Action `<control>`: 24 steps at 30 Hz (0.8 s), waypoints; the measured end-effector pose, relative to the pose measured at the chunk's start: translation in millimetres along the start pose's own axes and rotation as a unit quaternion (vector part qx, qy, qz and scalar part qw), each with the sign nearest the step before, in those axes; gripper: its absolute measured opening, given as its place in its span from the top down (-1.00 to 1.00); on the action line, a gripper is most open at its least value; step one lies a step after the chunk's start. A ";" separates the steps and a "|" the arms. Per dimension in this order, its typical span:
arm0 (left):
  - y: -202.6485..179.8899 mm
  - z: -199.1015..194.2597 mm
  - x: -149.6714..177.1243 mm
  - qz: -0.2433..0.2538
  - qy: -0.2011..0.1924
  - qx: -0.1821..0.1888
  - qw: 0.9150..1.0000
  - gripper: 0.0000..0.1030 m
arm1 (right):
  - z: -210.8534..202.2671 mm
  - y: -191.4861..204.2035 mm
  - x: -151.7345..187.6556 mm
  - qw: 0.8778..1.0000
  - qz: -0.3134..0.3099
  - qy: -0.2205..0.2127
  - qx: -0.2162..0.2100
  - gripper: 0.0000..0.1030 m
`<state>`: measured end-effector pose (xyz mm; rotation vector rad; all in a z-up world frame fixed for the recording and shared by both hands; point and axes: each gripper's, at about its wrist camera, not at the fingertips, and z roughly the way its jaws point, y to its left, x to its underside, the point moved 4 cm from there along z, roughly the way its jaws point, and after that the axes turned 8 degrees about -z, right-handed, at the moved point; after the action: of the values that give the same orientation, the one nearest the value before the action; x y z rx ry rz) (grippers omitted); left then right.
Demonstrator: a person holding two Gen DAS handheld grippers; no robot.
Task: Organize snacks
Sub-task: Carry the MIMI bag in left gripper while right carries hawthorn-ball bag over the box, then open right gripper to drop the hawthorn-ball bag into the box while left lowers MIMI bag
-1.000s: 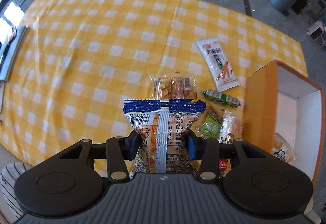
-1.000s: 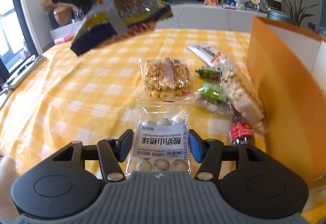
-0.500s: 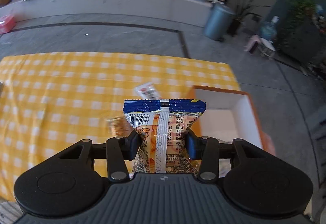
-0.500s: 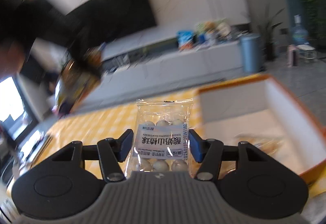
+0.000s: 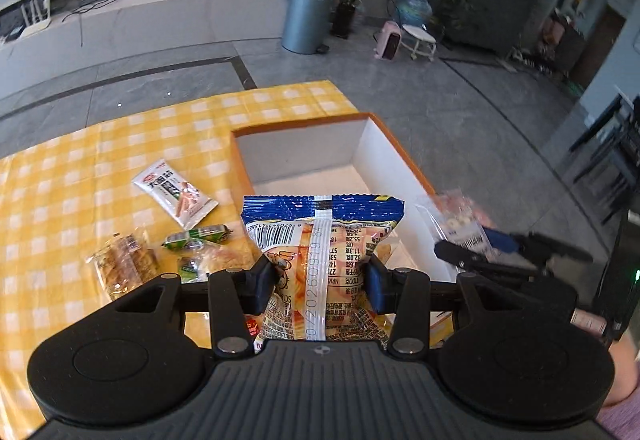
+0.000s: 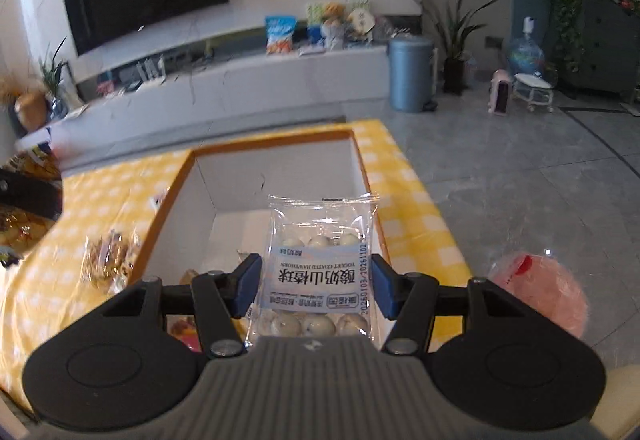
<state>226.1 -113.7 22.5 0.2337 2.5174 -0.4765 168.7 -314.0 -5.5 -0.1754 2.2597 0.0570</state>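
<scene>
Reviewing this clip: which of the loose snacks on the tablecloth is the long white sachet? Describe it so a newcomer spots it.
Start at the orange box on the yellow checked tablecloth. Just outside its left wall lies the white sachet, flat and diagonal, farthest from the camera of the loose snacks. It alone is opaque white with red lettering; the green-wrapped snack and clear nut packet lie nearer.

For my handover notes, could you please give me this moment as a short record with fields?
left hand-held gripper: shut on chip bag, held over the box's near end
right hand-held gripper: shut on hawthorn ball pack, held above the box
box: orange outside, white inside, open top, on the tablecloth
box contents: a few items at the near end, mostly hidden
snacks outside the box: white packet, green sausage, nut bar pack
</scene>
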 end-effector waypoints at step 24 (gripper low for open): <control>-9.3 68.7 -34.2 0.017 0.035 -0.041 0.998 0.01 | 26.1 -15.9 -37.8 0.998 0.046 -0.034 0.003 -0.88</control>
<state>286.0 -150.8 -9.3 0.2643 2.5915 -0.3557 214.7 -323.0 7.2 -0.0649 2.1995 0.1031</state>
